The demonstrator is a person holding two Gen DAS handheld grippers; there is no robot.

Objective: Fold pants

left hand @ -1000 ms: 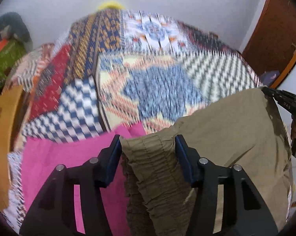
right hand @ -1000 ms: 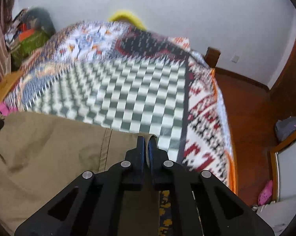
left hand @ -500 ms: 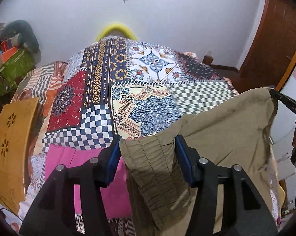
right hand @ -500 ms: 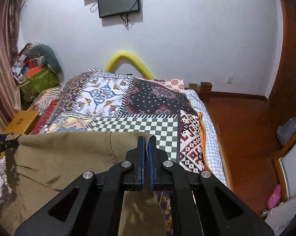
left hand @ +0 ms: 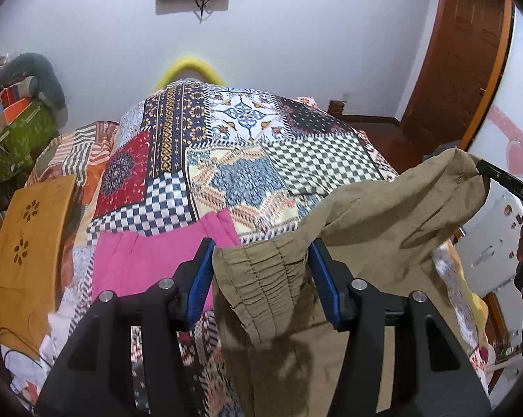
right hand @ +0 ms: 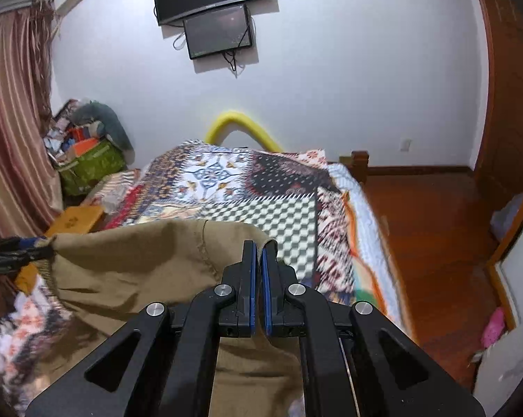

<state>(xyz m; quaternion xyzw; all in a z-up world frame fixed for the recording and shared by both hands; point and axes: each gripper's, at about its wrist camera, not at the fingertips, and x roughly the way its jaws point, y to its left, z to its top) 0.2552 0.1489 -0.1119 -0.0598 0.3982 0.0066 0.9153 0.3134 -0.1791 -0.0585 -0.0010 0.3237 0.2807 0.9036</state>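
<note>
Both grippers have risen, hoisting the khaki pants [left hand: 383, 215] off the quilt [left hand: 226, 160]. Left gripper [left hand: 261, 260] clamps the gathered waistband; right gripper [right hand: 258, 246] pinches the other edge tight. Lifting stage; next, probably swing the hanging cloth flat.

Open patchwork bed [left hand: 247, 160] stretches toward twelve o'clock; pink garment [left hand: 150, 260] lies at ten, wooden board [left hand: 32, 239] crowds nine.

Bed [left hand: 247, 160] under patchwork quilt [right hand: 282, 215] — pink cloth [left hand: 150, 260], perhaps folded, on it
</note>
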